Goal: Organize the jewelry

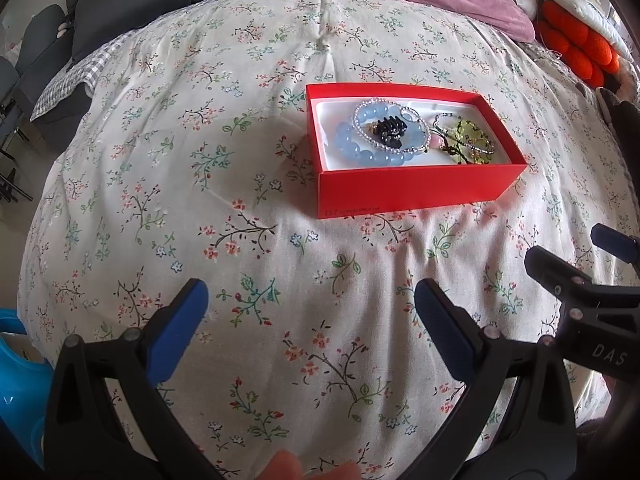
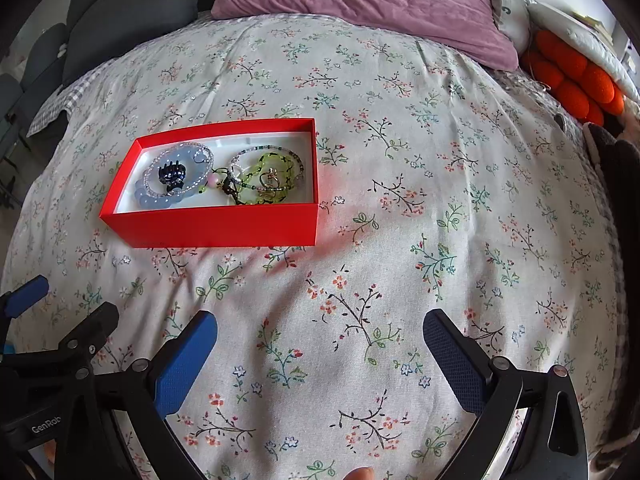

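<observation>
A red box [image 1: 416, 192] with a white lining lies on the floral bedspread [image 1: 200, 160]. It also shows in the right wrist view [image 2: 212, 226]. Inside lie a pale blue bead bracelet [image 1: 352, 144] [image 2: 160, 200], a black hair claw [image 1: 390, 130] [image 2: 172, 176], a clear bead strand, and green beaded jewelry [image 1: 470, 136] [image 2: 264, 176] with rings. My left gripper [image 1: 312, 292] is open and empty, low over the bedspread in front of the box. My right gripper [image 2: 320, 332] is open and empty, to the right of the left one, whose fingers show at the left edge [image 2: 28, 292].
A purple pillow [image 2: 368, 4] lies at the head of the bed. An orange knotted cushion [image 2: 576, 76] sits at the right edge. Dark grey cushions [image 1: 132, 4] stand at the far left. A blue plastic object [image 1: 20, 368] is at the lower left.
</observation>
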{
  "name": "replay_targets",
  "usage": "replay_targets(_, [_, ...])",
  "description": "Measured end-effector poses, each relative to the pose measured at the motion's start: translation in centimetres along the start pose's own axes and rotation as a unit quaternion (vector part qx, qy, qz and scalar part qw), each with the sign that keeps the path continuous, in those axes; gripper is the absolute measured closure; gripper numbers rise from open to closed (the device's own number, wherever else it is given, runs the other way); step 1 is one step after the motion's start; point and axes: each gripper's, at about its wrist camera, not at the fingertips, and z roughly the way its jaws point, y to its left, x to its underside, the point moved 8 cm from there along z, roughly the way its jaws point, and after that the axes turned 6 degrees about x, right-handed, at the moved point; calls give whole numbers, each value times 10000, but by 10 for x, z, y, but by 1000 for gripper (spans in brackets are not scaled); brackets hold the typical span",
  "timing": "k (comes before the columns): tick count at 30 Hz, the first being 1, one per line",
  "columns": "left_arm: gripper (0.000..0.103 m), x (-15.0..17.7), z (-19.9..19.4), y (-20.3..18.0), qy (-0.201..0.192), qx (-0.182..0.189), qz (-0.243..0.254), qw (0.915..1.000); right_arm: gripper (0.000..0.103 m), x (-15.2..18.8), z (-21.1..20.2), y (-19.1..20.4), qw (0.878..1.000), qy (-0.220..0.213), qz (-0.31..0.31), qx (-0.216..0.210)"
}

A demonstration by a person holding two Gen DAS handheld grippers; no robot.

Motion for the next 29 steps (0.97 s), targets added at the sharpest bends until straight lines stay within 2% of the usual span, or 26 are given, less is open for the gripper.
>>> replay_targets(15, [1, 2, 2, 3, 99, -159, 3, 9998, 0, 0, 0, 1, 10000, 4, -11, 6])
replay_targets(29, [1, 5, 10, 5, 90, -136, -10, 9999, 0, 2, 2, 3, 10000, -2, -38, 35])
